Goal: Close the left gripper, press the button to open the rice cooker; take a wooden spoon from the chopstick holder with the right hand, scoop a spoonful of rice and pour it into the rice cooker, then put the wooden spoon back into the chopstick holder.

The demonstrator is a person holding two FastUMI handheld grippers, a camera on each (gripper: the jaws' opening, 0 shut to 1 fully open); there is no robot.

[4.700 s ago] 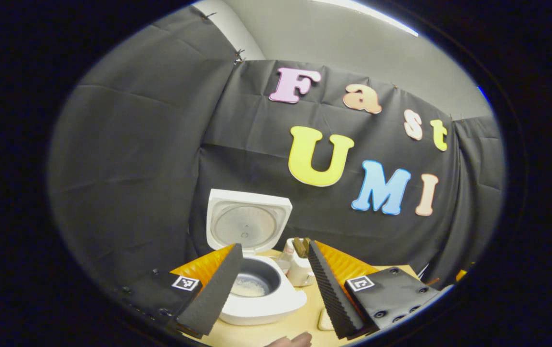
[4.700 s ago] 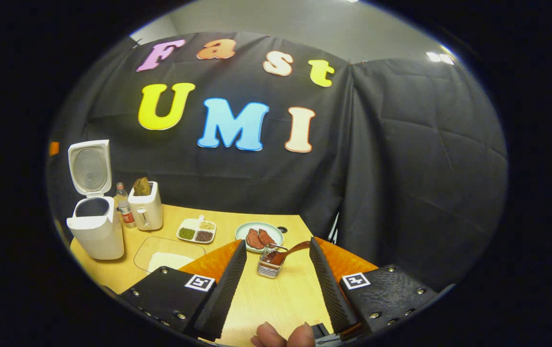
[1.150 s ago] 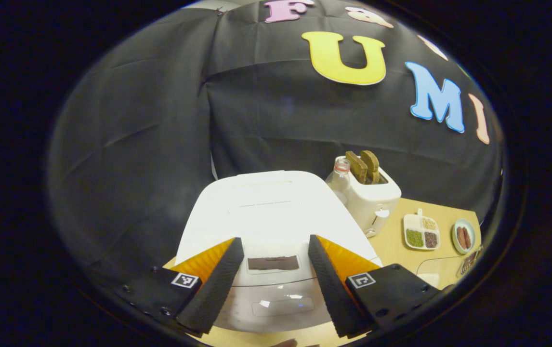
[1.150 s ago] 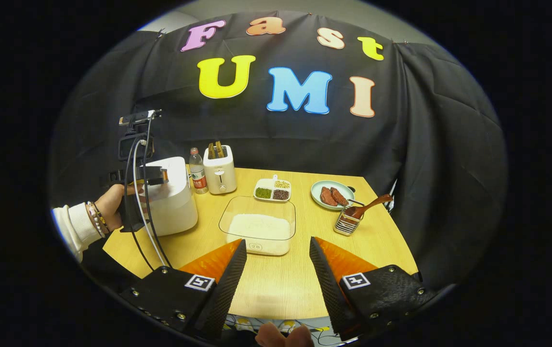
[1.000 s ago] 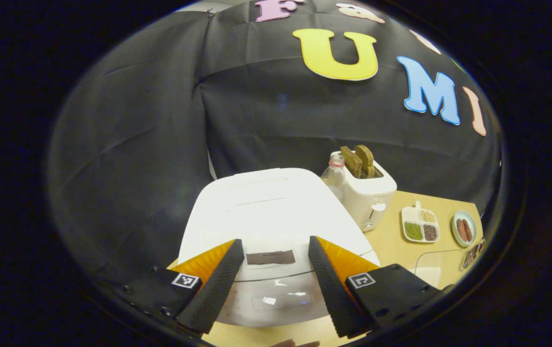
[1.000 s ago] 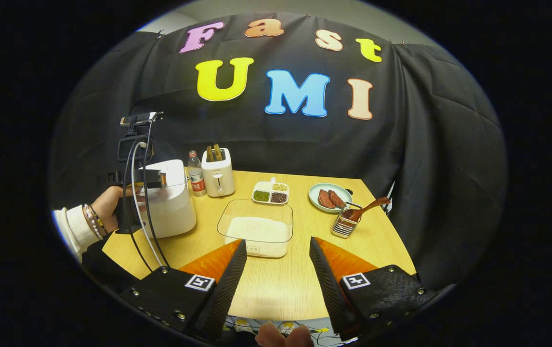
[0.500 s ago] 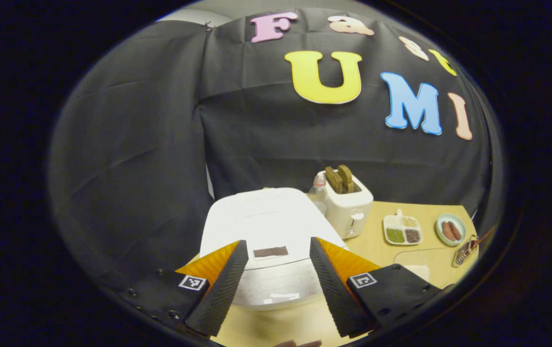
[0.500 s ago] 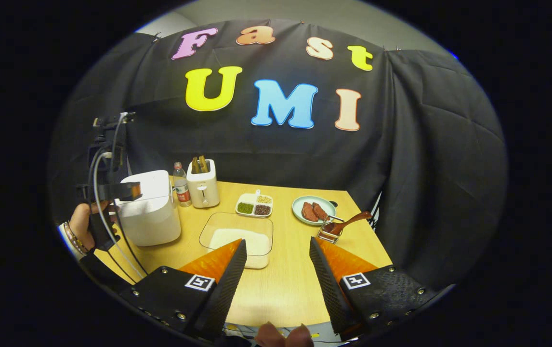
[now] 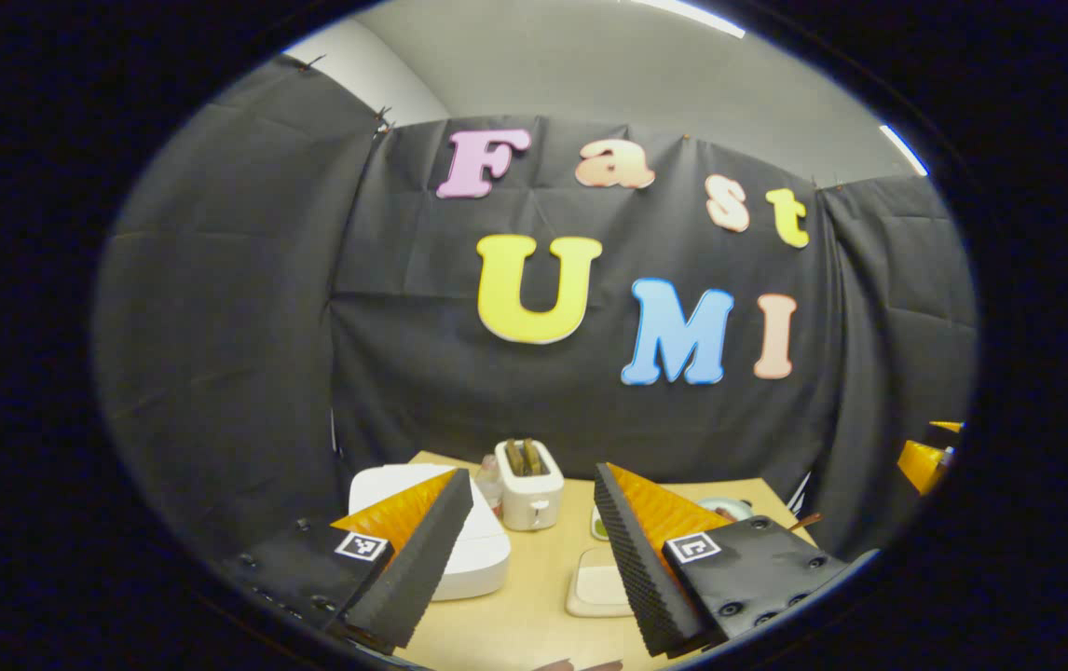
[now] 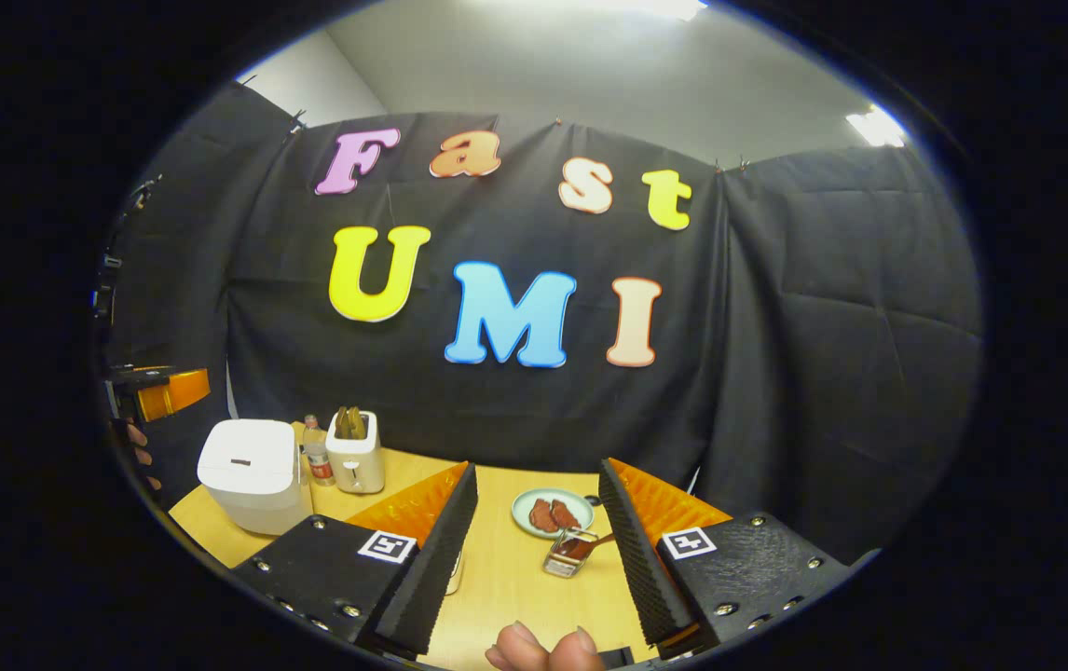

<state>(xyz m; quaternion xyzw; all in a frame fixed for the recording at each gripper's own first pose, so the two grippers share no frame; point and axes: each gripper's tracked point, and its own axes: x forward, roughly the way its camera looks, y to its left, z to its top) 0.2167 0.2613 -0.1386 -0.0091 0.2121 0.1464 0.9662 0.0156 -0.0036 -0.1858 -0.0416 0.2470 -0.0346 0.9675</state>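
Pulled back and raised from the closed rice cooker (image 10: pixel 250 471) since a second ago.
Left gripper (image 9: pixel 525 550) and right gripper (image 10: pixel 534 550) jaws wide apart, empty; lid button unpressed, probably resetting.

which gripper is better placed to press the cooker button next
Left, probably. The left gripper has the closed cooker just past its finger; from the right gripper the cooker sits far off to the side.

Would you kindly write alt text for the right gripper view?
The open right gripper hangs above a wooden table. Beyond it stand a closed white rice cooker, a toaster, a plate of meat and a chopstick holder with a wooden spoon.
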